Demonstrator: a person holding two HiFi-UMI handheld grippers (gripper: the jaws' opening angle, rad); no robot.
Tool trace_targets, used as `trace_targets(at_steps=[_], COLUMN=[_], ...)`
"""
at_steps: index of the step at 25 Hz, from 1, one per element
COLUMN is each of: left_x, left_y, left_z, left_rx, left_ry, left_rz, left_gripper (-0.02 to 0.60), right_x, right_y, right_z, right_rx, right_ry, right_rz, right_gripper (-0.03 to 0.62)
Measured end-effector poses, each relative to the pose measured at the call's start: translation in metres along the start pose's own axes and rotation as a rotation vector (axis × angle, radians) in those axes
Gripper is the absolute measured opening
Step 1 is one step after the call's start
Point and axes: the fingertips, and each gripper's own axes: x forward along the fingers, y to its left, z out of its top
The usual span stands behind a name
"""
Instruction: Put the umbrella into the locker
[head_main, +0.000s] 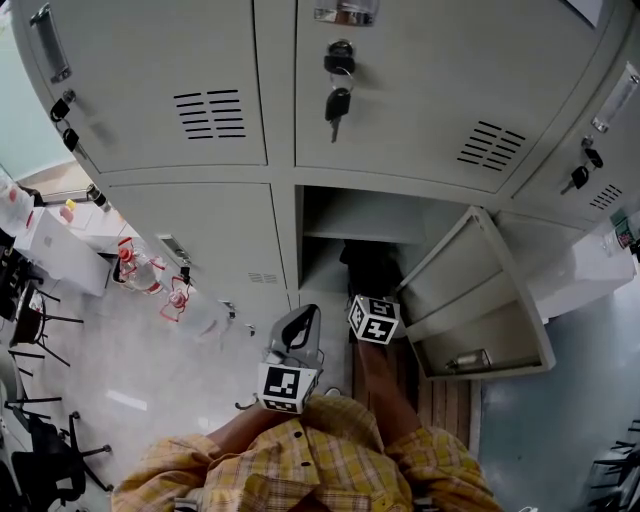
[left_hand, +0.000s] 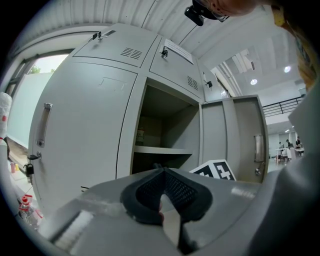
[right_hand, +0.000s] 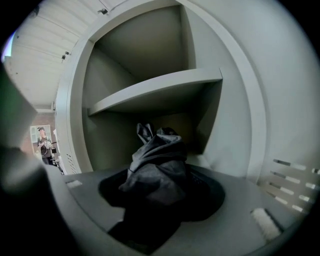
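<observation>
Umbrella (right_hand: 155, 155): black, folded, fabric bunched, clamped in my right tool (right_hand: 160, 189). The jaws sit partway apart with the cloth filling the gap between the pads. The umbrella's front end sticks out past the tips into the open locker compartment (right_hand: 125, 150), in the space under the shelf (right_hand: 160, 87). I can't tell if it touches the compartment floor.

Head view: the umbrella (head_main: 368, 268) shows as a dark mass just inside the opening. The right tool (head_main: 372, 305) is right behind it, at the threshold, with its marker cube facing up.

Left tool (left_hand: 163, 186): jaws closed tip to tip, nothing between them. It's level, outside the locker, and points at the same open bay. In the head view the left tool (head_main: 298, 338) is just beside the right one, to its left and nearer me.

The locker door (head_main: 480, 300) is swung wide open to the right. The doors above and to the left are shut. Keys (head_main: 338, 100) hang from the lock of the door above the open bay.

Bottles (head_main: 150, 275) with red markings are on the floor to the left of the locker bank. My plaid sleeves (head_main: 300, 465) are at the bottom edge.
</observation>
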Motion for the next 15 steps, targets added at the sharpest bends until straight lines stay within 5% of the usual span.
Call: trace_targets(at_steps=[15], left_x=[-0.002], left_y=[0.012], left_z=[0.002], left_rx=[0.022], left_ry=[-0.003], left_rz=[0.046], left_gripper=[-0.004], right_x=[0.053], right_y=[-0.011], right_z=[-0.023], right_rx=[-0.045], right_ry=[0.108], right_rz=[-0.045], right_gripper=[0.242])
